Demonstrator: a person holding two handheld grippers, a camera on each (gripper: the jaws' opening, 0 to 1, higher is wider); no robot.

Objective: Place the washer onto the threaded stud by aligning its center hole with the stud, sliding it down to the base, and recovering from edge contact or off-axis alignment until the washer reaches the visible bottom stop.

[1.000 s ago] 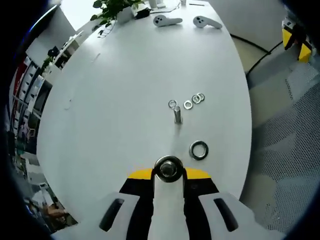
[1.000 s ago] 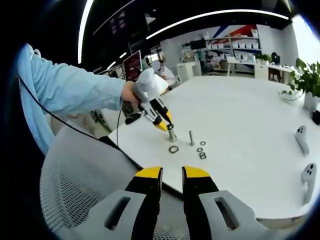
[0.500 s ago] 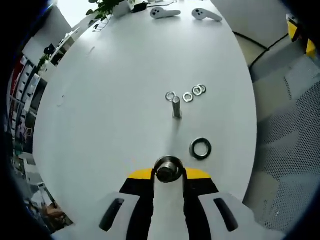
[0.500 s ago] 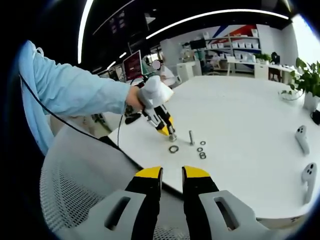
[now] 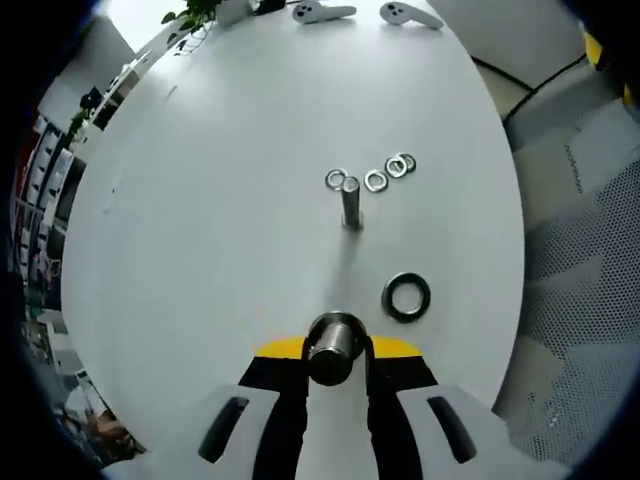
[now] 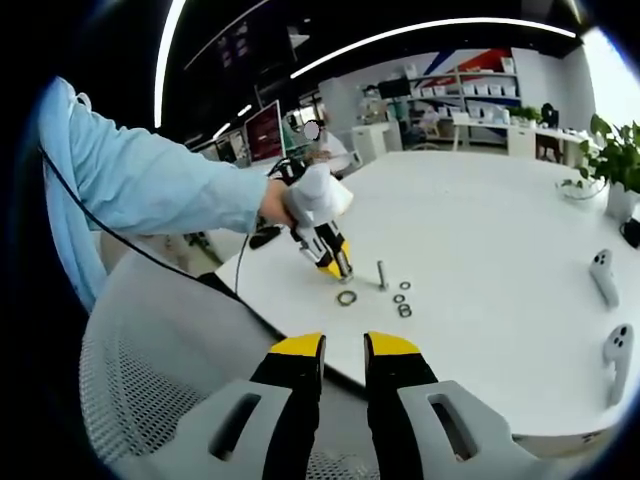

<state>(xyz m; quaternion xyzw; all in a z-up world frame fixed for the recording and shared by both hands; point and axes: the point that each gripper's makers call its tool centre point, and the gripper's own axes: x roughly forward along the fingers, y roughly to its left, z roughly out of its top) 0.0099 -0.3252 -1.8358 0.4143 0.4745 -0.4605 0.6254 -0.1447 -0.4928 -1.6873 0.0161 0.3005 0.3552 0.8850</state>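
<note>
White table [image 5: 200,250], stud [image 5: 350,203] upright, left hand-held gripper [image 5: 336,352] gripping washer [image 5: 334,340]

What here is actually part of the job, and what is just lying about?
Part of the job:
left gripper, shut on a washer
threaded stud
dark washer
small washers

Lying about:
two white controllers
potted plant

Washers [image 5: 376,181] behind stud [image 5: 350,203] on table [image 5: 220,220]
</note>
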